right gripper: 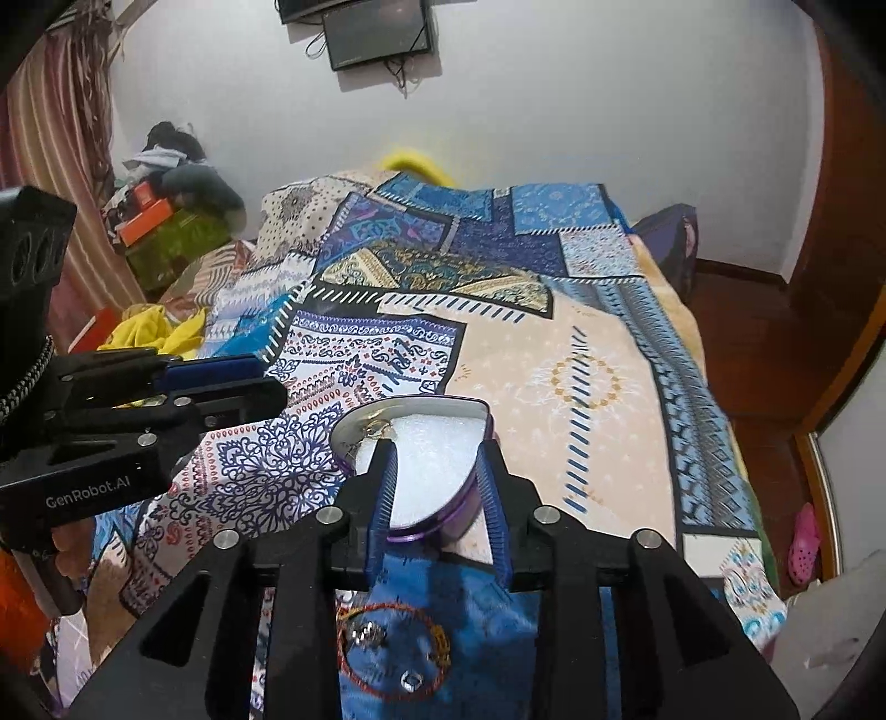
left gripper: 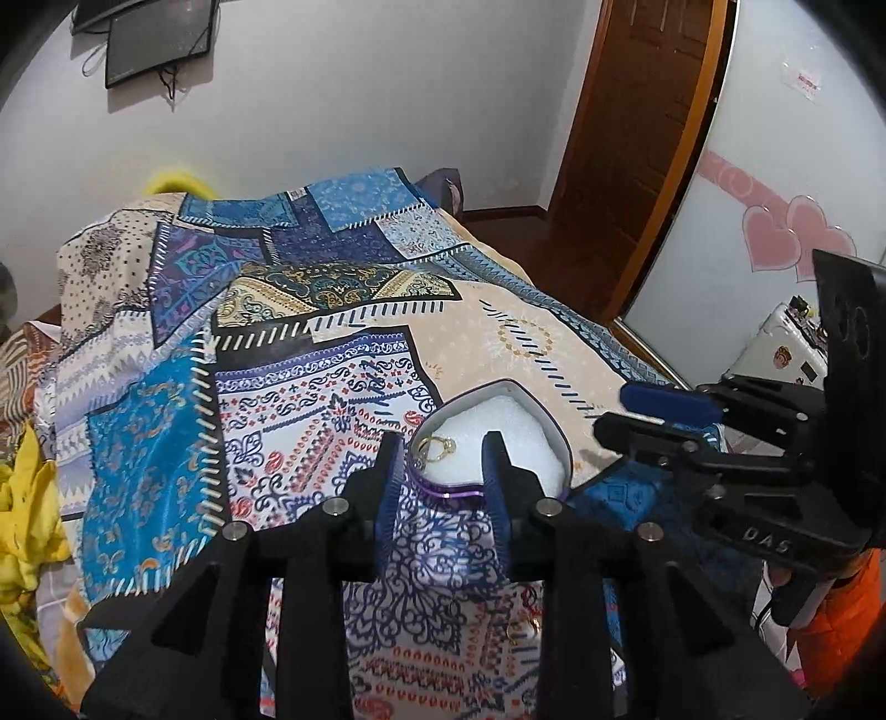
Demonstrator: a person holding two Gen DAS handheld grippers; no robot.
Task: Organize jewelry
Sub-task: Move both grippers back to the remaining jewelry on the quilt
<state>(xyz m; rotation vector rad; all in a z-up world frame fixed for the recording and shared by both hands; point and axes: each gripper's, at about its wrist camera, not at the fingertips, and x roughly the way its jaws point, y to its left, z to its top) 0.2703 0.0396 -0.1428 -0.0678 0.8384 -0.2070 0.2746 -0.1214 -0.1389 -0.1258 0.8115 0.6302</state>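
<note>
From the left wrist we see a heart-shaped purple box (left gripper: pixel 501 443) on the bed (left gripper: pixel 498 343), white foam inside, a gold ring (left gripper: pixel 437 447) near its left edge; our left gripper (left gripper: pixel 443 471) is open. From the right wrist, the right gripper (right gripper: pixel 437 487) gapes over the box (right gripper: pixel 426 459); a red bracelet (right gripper: pixel 390 653) is partly hidden below.

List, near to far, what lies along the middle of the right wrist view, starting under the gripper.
Red bracelet on the bedspread → right gripper → purple heart-shaped box with a gold piece at its far-left rim → yellow object → wall screen.
</note>
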